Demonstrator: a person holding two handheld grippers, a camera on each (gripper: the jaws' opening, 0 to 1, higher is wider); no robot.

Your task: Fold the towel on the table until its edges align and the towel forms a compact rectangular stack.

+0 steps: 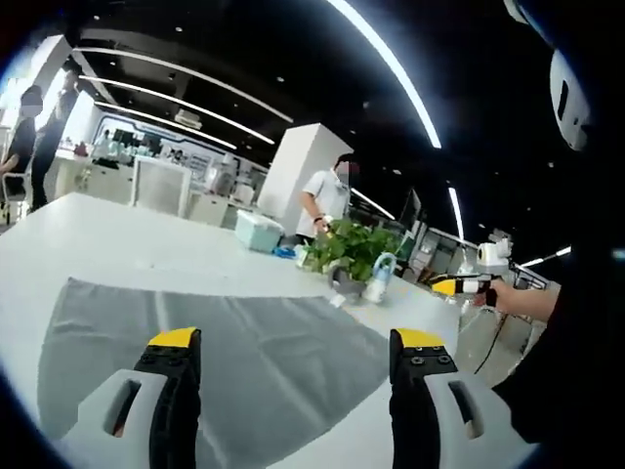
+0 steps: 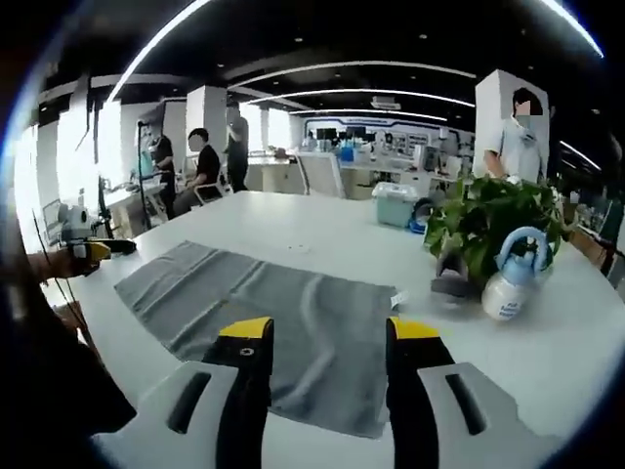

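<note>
We see the grey towel (image 2: 283, 322) spread flat on the white table (image 2: 322, 230), its near edge hidden behind both wide-apart, empty grippers, left (image 1: 295, 344) and right (image 2: 325, 335).

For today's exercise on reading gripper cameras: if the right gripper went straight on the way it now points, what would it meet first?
Probably the grey towel lying flat on the white table: the right gripper, jaws open, points over its near edge. Depth is unclear.
</note>
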